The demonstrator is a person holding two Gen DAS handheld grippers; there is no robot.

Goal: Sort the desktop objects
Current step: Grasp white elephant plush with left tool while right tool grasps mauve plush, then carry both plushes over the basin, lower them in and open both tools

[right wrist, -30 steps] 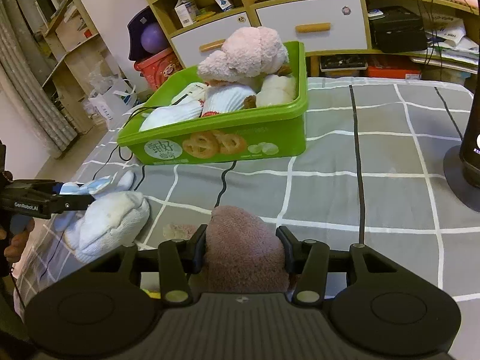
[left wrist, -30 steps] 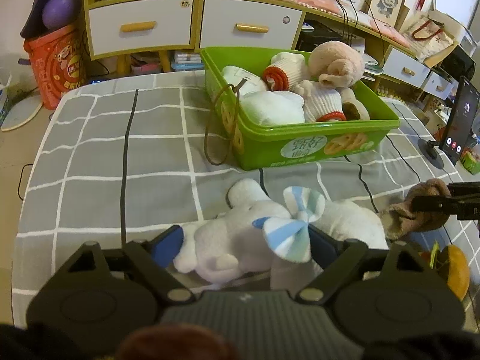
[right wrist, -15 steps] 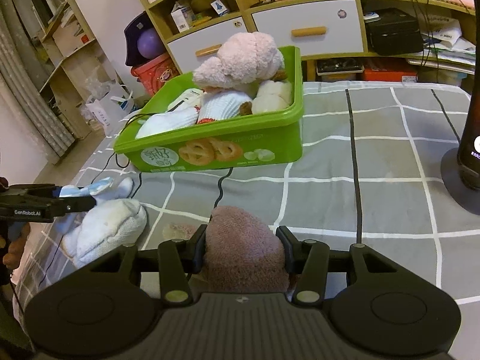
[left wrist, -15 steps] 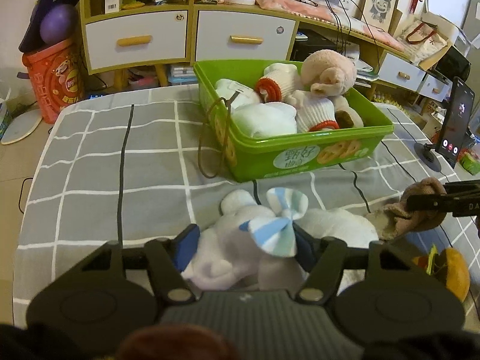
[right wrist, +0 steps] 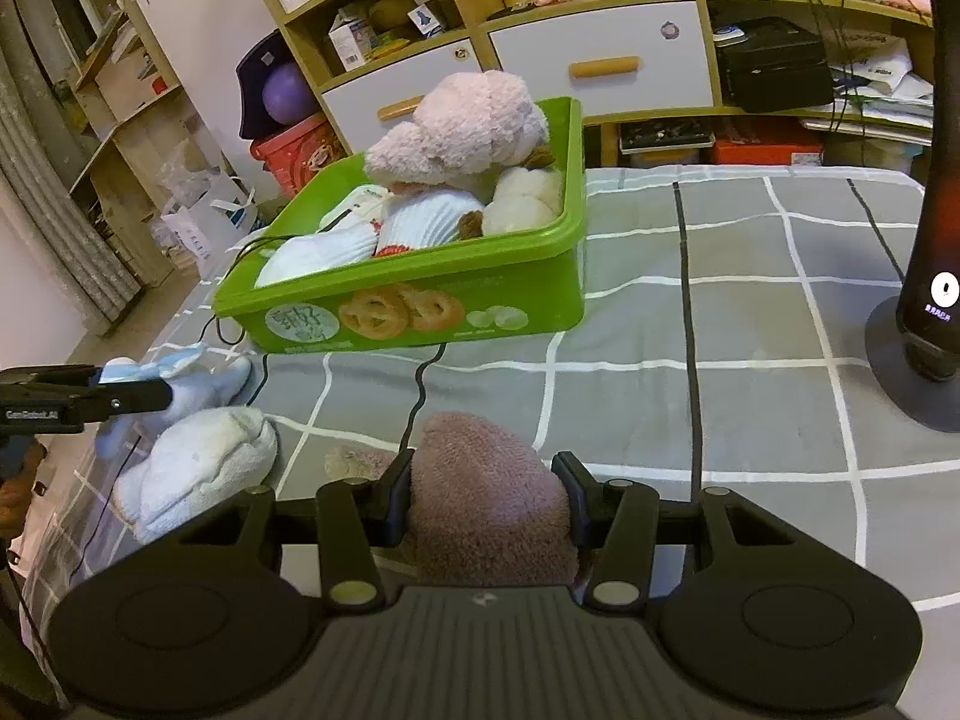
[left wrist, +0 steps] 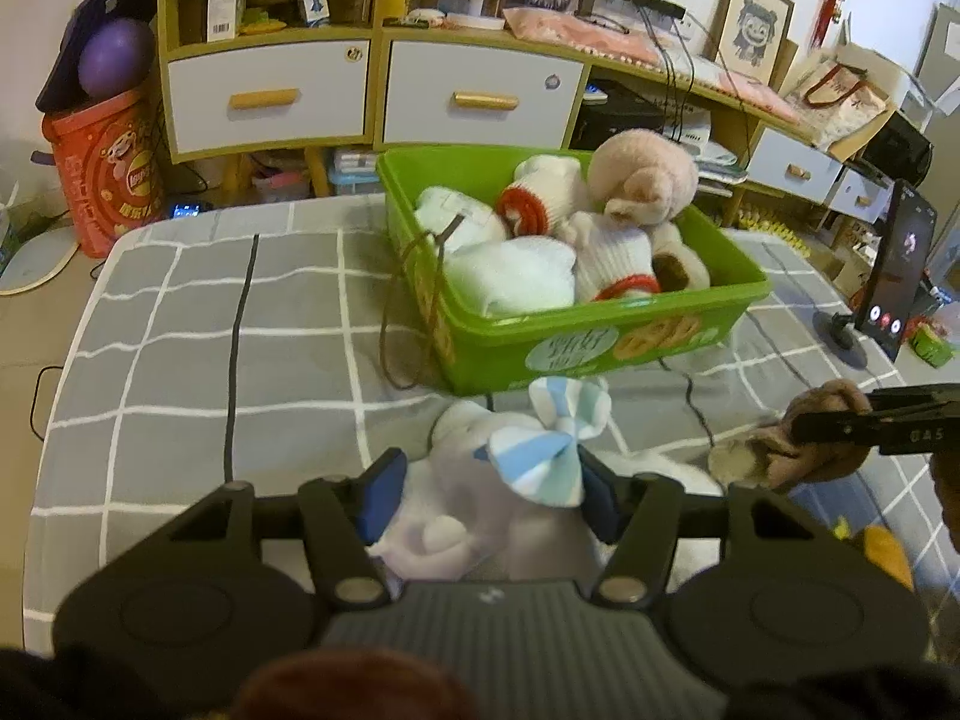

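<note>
Plush toys filled both tools, the left tool (left wrist: 489,489) clamping a white rabbit (left wrist: 480,480) and the right tool (right wrist: 483,495) a brown toy (right wrist: 486,474), apparently bound for the green bin (right wrist: 420,312).

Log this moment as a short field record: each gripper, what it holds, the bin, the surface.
left gripper: shut on white plush with a striped blue bow
right gripper: shut on pink plush
bin: green, open, piled with socks and a pale pink plush; a thin cable hangs over its rim
surface: grey checked cloth
phone on stand: upright, to the right of the bin
</note>
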